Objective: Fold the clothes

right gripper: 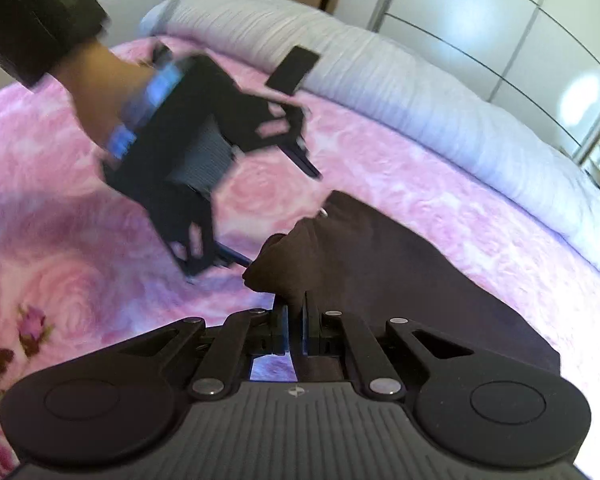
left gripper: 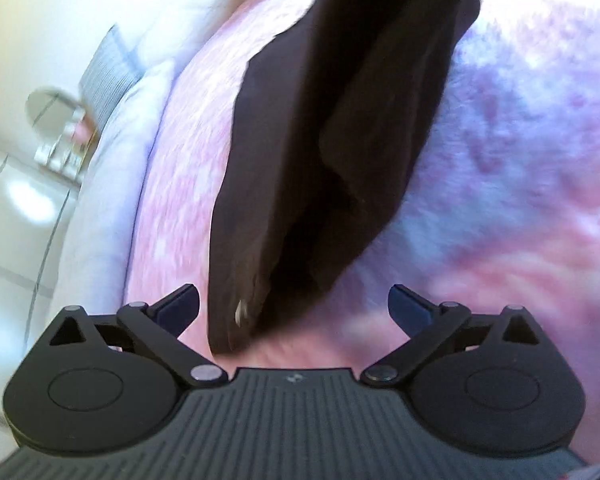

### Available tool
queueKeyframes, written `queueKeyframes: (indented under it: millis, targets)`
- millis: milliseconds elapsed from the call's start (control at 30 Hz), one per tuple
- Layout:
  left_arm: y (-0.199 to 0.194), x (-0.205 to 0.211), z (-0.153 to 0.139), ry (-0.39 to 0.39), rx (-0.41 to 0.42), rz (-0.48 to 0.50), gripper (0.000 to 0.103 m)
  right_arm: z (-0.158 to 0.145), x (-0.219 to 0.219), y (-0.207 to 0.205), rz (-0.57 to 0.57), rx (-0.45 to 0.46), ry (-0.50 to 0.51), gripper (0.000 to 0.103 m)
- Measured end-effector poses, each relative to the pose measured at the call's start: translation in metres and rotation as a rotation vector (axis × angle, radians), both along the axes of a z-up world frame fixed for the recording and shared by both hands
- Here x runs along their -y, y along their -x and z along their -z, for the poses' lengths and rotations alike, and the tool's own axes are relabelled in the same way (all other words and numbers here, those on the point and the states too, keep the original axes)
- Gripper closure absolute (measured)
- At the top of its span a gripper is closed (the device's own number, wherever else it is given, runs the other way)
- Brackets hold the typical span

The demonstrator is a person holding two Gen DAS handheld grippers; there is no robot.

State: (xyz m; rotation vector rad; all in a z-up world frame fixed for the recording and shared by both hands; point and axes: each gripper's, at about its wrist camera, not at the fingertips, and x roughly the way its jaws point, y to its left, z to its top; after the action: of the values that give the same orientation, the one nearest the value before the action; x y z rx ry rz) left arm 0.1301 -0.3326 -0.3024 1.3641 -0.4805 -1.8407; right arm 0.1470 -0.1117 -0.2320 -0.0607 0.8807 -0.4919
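A dark brown garment (left gripper: 320,152) lies on a pink rose-patterned blanket (left gripper: 180,152), bunched into long folds, with a small metal fastener near its close end. My left gripper (left gripper: 294,308) is open, its jaws wide apart on either side of the garment's close end, holding nothing. In the right wrist view the same garment (right gripper: 380,264) spreads to the right, and my right gripper (right gripper: 297,312) is shut on a bunched corner of it. The left gripper (right gripper: 278,216) shows there too, blurred, open, just left of that corner, held by a hand.
A white quilt (right gripper: 380,80) lies along the far side of the bed. White wardrobe doors (right gripper: 500,20) stand behind it. A grey striped pillow (left gripper: 104,68) and a glossy floor (left gripper: 16,200) show at the left in the left wrist view.
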Motion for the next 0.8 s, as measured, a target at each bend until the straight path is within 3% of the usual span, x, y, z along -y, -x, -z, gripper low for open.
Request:
queueKeyframes:
  millis: [33,100,133,167,267,467,567,800]
  targets:
    - [0.0,0.011,0.004,0.005,0.014,0.029,0.008,-0.002,0.001,0.003,0.005,0.004,-0.003,0.099]
    - [-0.001,0.033,0.007,-0.02,0.04,0.074,0.029,-0.002,0.004,0.006,0.008,0.01,-0.01,0.099]
    - [-0.003,0.043,0.008,-0.055,0.054,0.087,0.058,-0.003,0.005,0.008,0.009,0.013,-0.014,0.099]
    - [-0.004,0.051,0.006,-0.093,0.07,0.097,0.08,-0.003,0.006,0.009,0.012,0.016,-0.019,0.099]
    - [-0.01,0.058,-0.004,-0.146,0.114,0.146,0.09,-0.002,0.01,0.012,0.022,0.025,-0.05,0.099]
    - [-0.009,0.066,-0.038,-0.194,0.128,0.154,0.093,-0.017,0.013,0.028,0.044,0.072,-0.151,0.099]
    - [0.008,0.076,-0.053,-0.217,0.168,0.176,0.094,-0.028,0.019,0.044,0.108,0.119,-0.22,0.099]
    - [0.064,0.127,-0.099,-0.248,0.244,0.185,0.094,-0.043,0.071,0.136,0.322,0.298,-0.372,0.099]
